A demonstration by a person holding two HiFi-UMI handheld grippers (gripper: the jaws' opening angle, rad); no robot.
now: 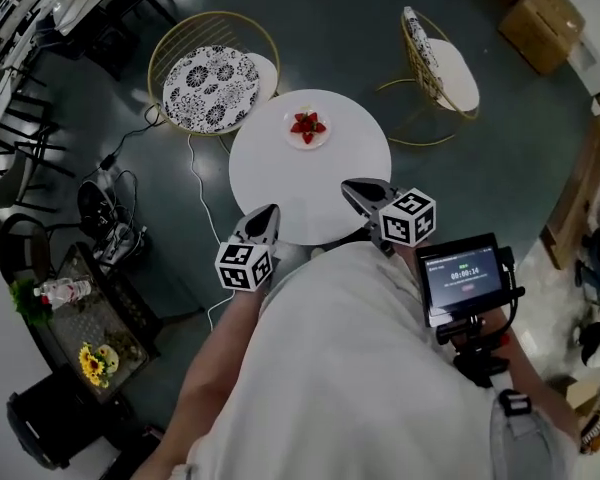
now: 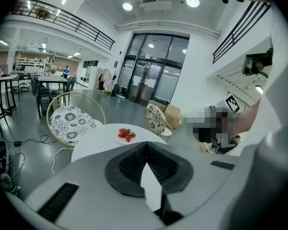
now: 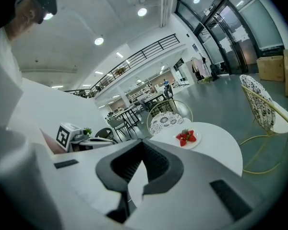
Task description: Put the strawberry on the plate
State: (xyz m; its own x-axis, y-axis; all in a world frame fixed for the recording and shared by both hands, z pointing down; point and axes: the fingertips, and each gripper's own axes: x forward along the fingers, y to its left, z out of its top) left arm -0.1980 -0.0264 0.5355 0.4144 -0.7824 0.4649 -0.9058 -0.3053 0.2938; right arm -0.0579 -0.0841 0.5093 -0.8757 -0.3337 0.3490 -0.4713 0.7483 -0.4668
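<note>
Several red strawberries point(image 1: 307, 125) lie together on a small white plate point(image 1: 321, 140) at the far side of a round white table point(image 1: 310, 183). My left gripper point(image 1: 270, 212) hangs over the table's near left edge, shut with nothing in it. My right gripper point(image 1: 349, 187) is over the near right part, also shut and empty. In the left gripper view the closed left gripper point(image 2: 145, 145) points toward the strawberries point(image 2: 126, 134) on the plate point(image 2: 119, 139), well ahead. The right gripper view shows the right gripper point(image 3: 143, 144) the same way, with the strawberries point(image 3: 187, 137) far off.
A gold wire chair with a patterned cushion point(image 1: 211, 88) stands behind the table on the left, another chair point(image 1: 442, 68) at the back right. A white cable point(image 1: 202, 200) runs over the floor. A mounted screen point(image 1: 464, 277) sits by the right hand. Cardboard boxes point(image 1: 540, 23) are far right.
</note>
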